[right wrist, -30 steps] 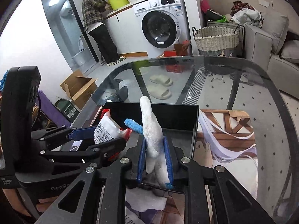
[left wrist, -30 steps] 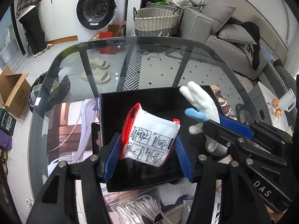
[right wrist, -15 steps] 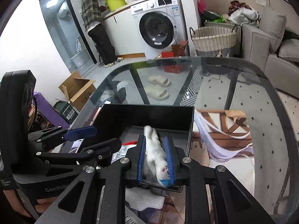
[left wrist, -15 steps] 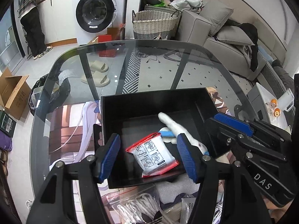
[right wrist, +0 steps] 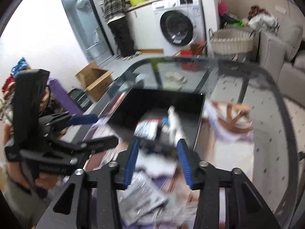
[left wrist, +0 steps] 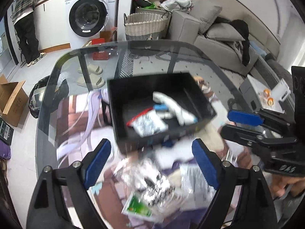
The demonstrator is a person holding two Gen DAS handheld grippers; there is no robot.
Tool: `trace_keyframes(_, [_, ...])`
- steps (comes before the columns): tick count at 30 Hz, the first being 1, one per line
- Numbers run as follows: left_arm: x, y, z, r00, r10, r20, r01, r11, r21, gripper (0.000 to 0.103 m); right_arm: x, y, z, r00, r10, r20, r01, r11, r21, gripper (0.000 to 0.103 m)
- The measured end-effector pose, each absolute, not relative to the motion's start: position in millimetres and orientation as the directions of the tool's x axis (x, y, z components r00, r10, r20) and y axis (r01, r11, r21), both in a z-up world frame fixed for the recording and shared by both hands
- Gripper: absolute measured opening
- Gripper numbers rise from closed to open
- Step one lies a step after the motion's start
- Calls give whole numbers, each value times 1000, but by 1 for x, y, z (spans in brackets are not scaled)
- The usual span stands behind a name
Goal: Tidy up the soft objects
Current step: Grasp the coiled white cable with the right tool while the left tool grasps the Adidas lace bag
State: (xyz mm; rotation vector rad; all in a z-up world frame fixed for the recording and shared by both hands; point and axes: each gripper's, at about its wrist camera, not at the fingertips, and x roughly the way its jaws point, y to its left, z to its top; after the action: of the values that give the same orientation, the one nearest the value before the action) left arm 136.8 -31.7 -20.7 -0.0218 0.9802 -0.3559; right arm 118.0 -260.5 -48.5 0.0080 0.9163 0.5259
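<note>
Black plastic walls of the open box [left wrist: 206, 103] now enclose both soft things, where a second ago each was held up between blue pads: the red-edged white packet [left wrist: 147, 123] lies flat on the box floor toward its near left, and the white plush toy [left wrist: 176, 107] with its blue tip lies slantwise just to the right, touching or overlapping the packet's far corner. The left gripper [left wrist: 152, 159] has drawn back toward the near side of the box and its jaws stand wide apart with nothing between them; the right gripper [right wrist: 159, 160] has likewise let go of the toy [right wrist: 174, 122] and is spread open, empty, at the near edge of the box [right wrist: 198, 103]. Both views are smeared with motion. The box sits on a rounded glass table [left wrist: 63, 70] over a printed mat, and blurred plastic-wrapped packs [left wrist: 152, 187] lie on the near part of the glass, under the left gripper. Beyond the table are a white washing machine [left wrist: 89, 11], a woven basket [left wrist: 146, 24], a grey sofa [left wrist: 219, 38] on the far right, pale slippers [left wrist: 91, 74] seen through the glass, and a cardboard carton [left wrist: 11, 97] on the floor at left.
</note>
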Motion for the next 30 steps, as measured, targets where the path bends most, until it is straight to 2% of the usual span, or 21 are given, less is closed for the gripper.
trace_keyframes(4, [117,-31,-38,448,-299,-843,318,934,-162,87,94,-272,-66,347,465,-815,-391,861,325,48])
trace_keyframes(12, [100,-33,-58,360,-323,-875,322,924,-208,87,59,-310,-98,170,548,-819,-249,828,502,50])
trace_keyframes(16, [101,-40,-54,367,-324,-872,328,922,-205,87,67,-308,-124,110,550,-828,-173,831,529,50])
trace_keyframes(21, [105,-43,-55,375,-311,-873,334,924,-186,87,85,-299,-126,209,440,-873,-200,893,403,50])
trace_keyframes(22, [105,-43,-55,376,-310,-873,333,924,-185,87,87,-295,-124,248,391,-887,-224,913,340,47])
trace_keyframes(24, [105,-41,-57,377,-303,-875,333,926,-178,87,90,-282,-124,274,323,-906,-293,925,242,29])
trace_keyframes(26, [105,-37,-60,372,-296,-880,324,930,-176,87,86,-269,-122,316,243,-917,-392,914,107,24])
trace_keyframes(28, [106,-36,-62,372,-293,-881,317,932,-176,87,81,-262,-118,386,157,-909,-427,904,-25,24])
trace_keyframes(30, [106,-35,-63,373,-287,-882,314,934,-171,87,78,-258,-117,413,132,-901,-449,891,-76,24])
